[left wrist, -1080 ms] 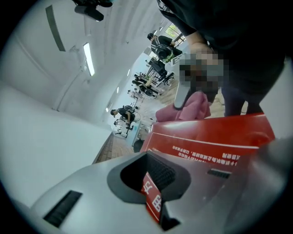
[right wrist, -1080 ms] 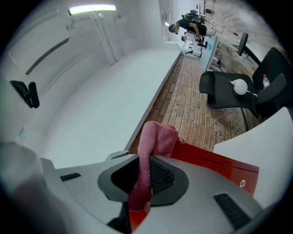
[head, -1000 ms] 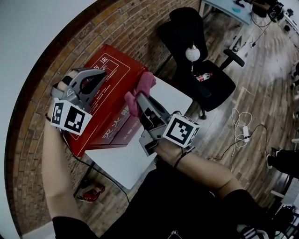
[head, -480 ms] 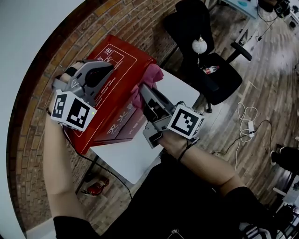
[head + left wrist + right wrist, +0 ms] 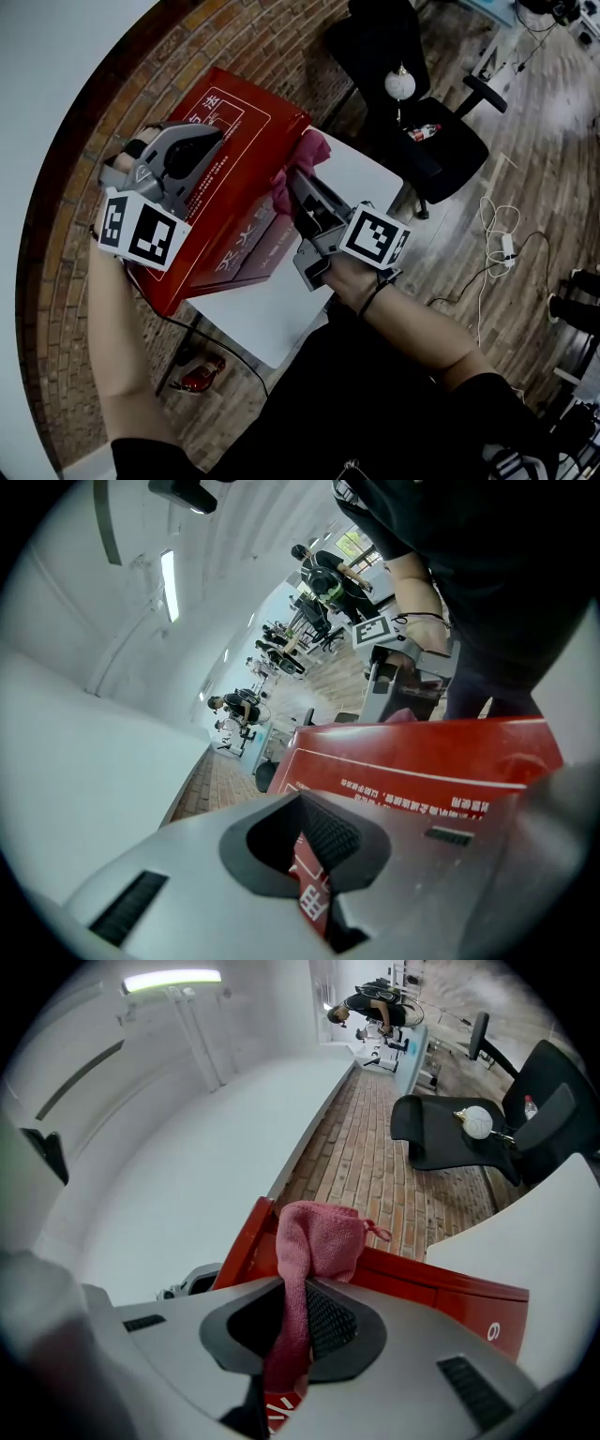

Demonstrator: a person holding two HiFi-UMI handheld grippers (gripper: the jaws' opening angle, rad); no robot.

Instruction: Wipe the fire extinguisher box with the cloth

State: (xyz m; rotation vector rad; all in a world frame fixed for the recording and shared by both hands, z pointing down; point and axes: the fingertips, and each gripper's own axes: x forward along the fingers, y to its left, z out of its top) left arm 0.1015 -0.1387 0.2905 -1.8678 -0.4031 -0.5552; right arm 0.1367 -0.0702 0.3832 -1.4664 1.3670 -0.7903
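box: red fire extinguisher box (image 5: 234, 141) is lying flat on the white tabletop (image 5: 272, 309), its far side running along the brick wall (image 5: 253, 37). The printed face is pointing up, so the widest panel is open to you.
L claw: L claw (image 5: 208, 142) is sitting w/ jaws together and nothing between them. In the left gripper view only the box's printed face is showing through the gap behind the pads.
L claw, why: you're parking it over the far-left part of the box top, prob. to pin the box so it isn't sliding while the other side rubs. Whether it's actually pressing down, can't tell.
R claw: R claw (image 5: 295, 178) is biting down on the pink cloth (image 5: 314, 145). A strip is running back between the pads and a loose bunch is sticking out past the tips.
cloth, why: you're gripping it short, w/ the wad out front, so fabric is meeting the box rather than the claw's hard tips.
cloth vs box: the wad is sitting at the box's right-hand end, on the top edge near the corner beside the bare tabletop. It's touching the edge or only just off it, can't say which.
L vs R: the claws are sitting well apart, w/ most of the box top lying between them.
stage: wiping is looking under way at the right end, w/ the wide top panel likely to follow.
watch: the office chair (image 5: 422, 141) is standing near that end of the tabletop.
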